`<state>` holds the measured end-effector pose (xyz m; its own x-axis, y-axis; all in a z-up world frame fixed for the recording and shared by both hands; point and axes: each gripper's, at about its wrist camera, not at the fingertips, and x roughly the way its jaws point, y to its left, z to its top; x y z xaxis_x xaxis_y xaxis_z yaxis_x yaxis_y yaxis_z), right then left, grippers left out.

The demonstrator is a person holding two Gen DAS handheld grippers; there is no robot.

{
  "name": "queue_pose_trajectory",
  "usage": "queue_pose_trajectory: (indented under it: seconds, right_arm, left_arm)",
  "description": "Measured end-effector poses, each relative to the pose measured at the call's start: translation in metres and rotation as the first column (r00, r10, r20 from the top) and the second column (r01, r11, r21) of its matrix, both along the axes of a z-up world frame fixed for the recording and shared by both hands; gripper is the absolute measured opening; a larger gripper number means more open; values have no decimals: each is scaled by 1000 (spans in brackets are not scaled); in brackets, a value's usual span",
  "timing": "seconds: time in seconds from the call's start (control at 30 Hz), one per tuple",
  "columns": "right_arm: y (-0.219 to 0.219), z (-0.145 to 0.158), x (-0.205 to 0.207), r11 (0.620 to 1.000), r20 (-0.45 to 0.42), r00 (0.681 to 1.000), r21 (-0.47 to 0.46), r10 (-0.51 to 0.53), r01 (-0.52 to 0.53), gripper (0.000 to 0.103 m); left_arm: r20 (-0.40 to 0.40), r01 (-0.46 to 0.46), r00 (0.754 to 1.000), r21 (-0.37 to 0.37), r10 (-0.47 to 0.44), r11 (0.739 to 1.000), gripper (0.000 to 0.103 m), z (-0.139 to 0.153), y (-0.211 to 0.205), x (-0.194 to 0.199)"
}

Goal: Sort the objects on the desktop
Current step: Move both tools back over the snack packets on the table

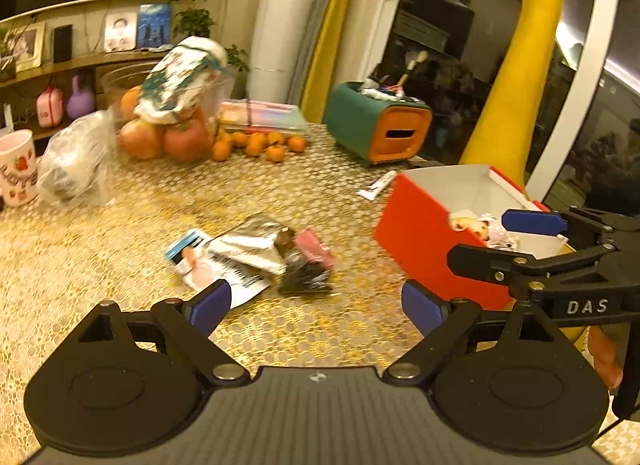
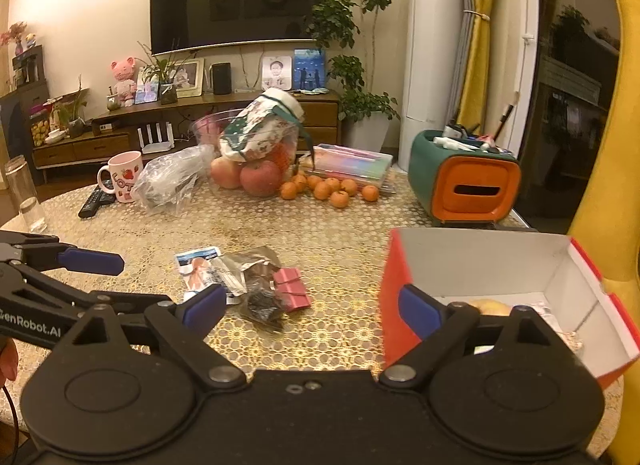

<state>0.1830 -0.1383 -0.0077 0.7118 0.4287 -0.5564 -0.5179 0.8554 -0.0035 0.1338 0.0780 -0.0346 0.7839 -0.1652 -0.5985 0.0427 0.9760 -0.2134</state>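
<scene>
Gold-patterned surface (image 2: 340, 233) ahead, both claws wide and empty: left claw (image 1: 316, 305), right claw (image 2: 316, 305). Between picks, I'd say; next, close on the crumpled silver foil packet (image 2: 252, 265) and carry it to the red cardboard box (image 2: 394, 305).

Gold honeycomb lace covers the bench (image 2: 340, 225). The box (image 2: 394, 305) is red outside, white within. Orange-fronted teal organiser (image 2: 464, 181); pink mug (image 2: 124, 175) with strawberries.

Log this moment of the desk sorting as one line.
left gripper: open, empty | right gripper: open, empty | packets: loose on table | red box: right of them, holds some items
</scene>
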Motion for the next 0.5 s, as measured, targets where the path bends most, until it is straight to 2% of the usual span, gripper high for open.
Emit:
queue_pose_trajectory:
  seconds: [0.03, 0.13, 0.37, 0.5]
  right_arm:
    - [4, -3, 1, 1000, -3, 1000, 0, 3, -3, 93]
    - [12, -10, 4, 1000, -10, 1000, 4, 1, -1, 96]
    - [28, -28, 17, 1000, -35, 999, -23, 0, -1, 96]
    - [37, -42, 24, 999, -57, 998, -36, 7, -9, 96]
  left_arm:
    - [-4, -8, 1000, -4, 8, 1000, 103, -4, 4, 0]
    - [-7, -18, 1000, -11, 18, 1000, 103, -15, 15, 0]
    - [-1, -17, 1000, 75, 17, 997, 103, -41, 25, 12]
    - [-17, -11, 1000, 100, 13, 995, 103, -57, 31, 26]
